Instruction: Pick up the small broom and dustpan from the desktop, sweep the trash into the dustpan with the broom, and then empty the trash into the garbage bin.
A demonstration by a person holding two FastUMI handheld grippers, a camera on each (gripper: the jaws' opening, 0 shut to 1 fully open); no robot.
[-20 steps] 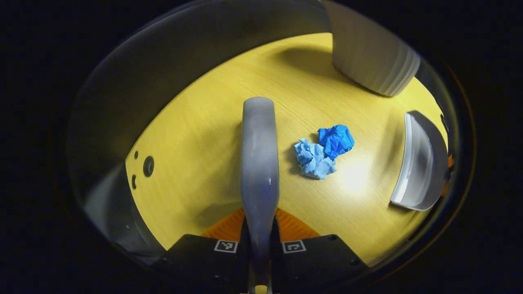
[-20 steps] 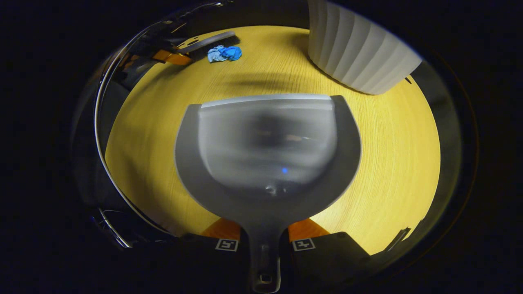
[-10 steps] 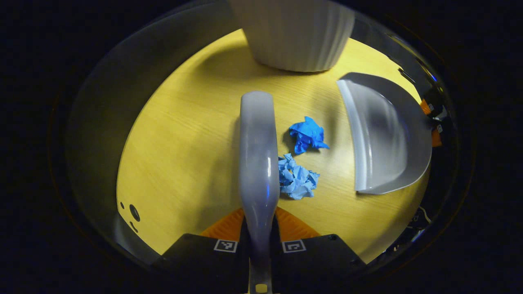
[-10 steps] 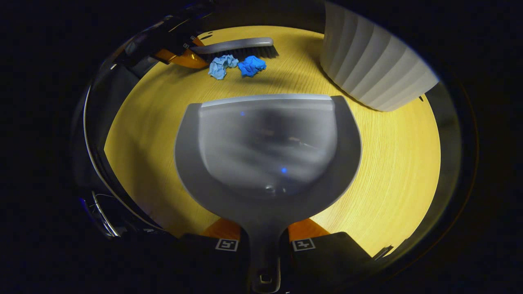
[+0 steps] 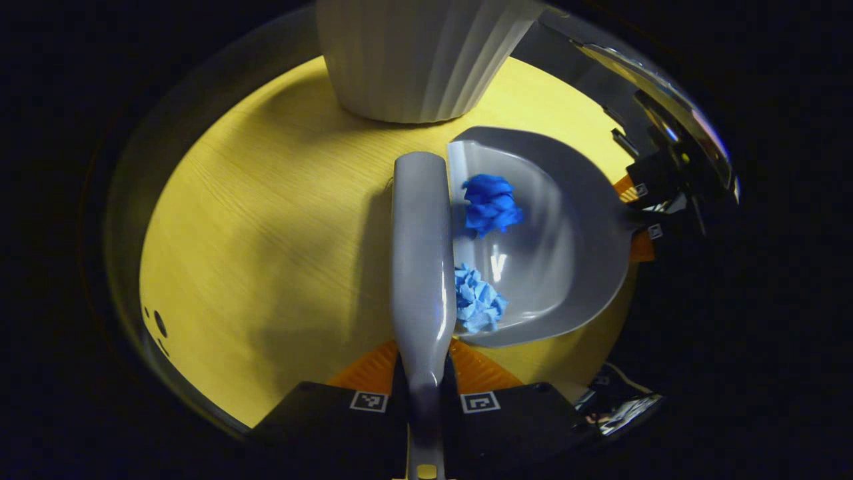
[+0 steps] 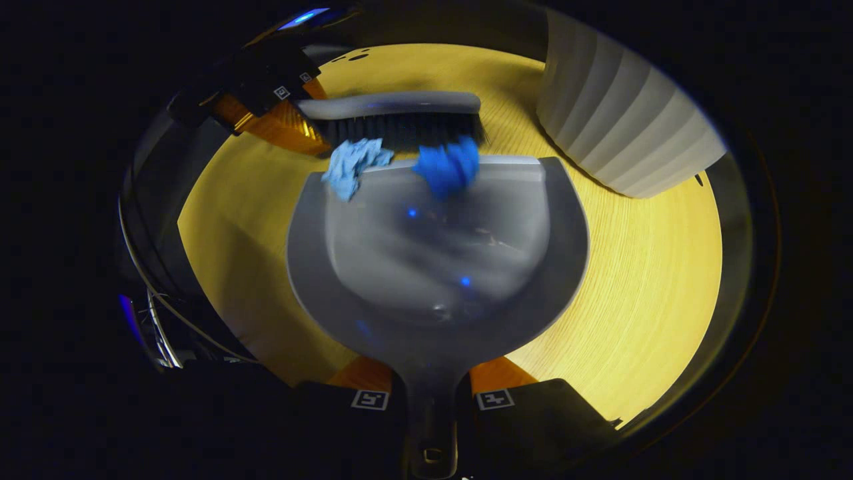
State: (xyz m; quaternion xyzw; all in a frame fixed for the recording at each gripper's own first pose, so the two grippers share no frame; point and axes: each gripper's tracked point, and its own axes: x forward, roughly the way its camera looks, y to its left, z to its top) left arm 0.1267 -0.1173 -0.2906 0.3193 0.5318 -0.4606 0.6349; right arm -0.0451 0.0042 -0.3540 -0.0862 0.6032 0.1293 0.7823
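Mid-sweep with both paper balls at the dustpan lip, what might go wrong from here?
1. The light blue ball sits at the pan's corner; a further stroke of the broom may push it past the side onto the desk.
2. The dark blue ball is barely over the lip; lifting or tipping the pan forward early could roll it out.
3. The bin stands close; a swing may bump it.

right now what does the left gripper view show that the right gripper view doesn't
Left gripper view: the back of the broom from above, the right gripper on the handle of the dustpan. Right gripper view: the bristles, the left gripper holding the broom. Both: two blue paper wads at the dustpan's lip, the white bin, the table.
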